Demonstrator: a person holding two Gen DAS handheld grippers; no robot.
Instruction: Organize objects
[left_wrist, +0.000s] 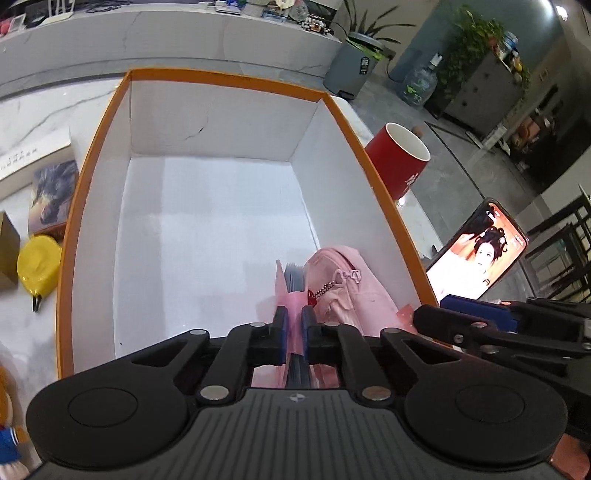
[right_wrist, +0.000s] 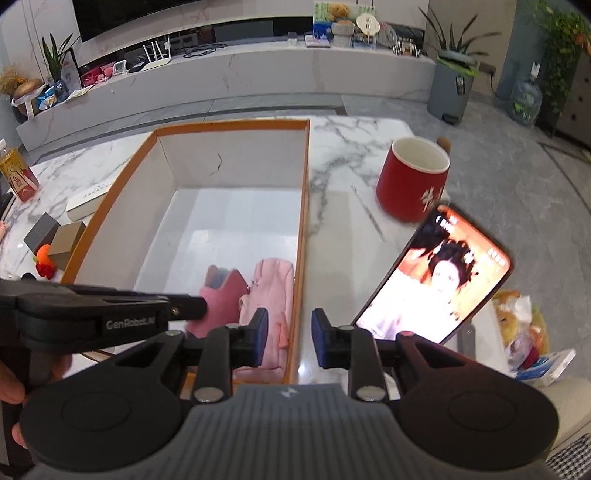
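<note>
The left gripper (left_wrist: 294, 325) is clamping its blue pads on the upper edge of a pink card holder (left_wrist: 286, 291), which is standing upright inside the orange-rimmed box (left_wrist: 96, 177); the pinch on the thin edge is presumably keeping it vertical so that it packs beside the pink pouch (left_wrist: 354, 280). The pouch, with a small metal clasp and bead chain, is leaning against the box's right wall near the front corner. The right gripper (right_wrist: 289, 334) is hovering with its jaws partly open and nothing between them, straddling the box's right wall just beside the pouch, probably ready to steady it. Outward, on the marble table (right_wrist: 351, 147), a red mug (right_wrist: 412, 181) with pale characters too blurred to read is standing well clear of the box, and a phone (right_wrist: 436, 280) playing a video is propped beside it. "GenRobot.AI" is legible on the left gripper's side in the right wrist view.
</note>
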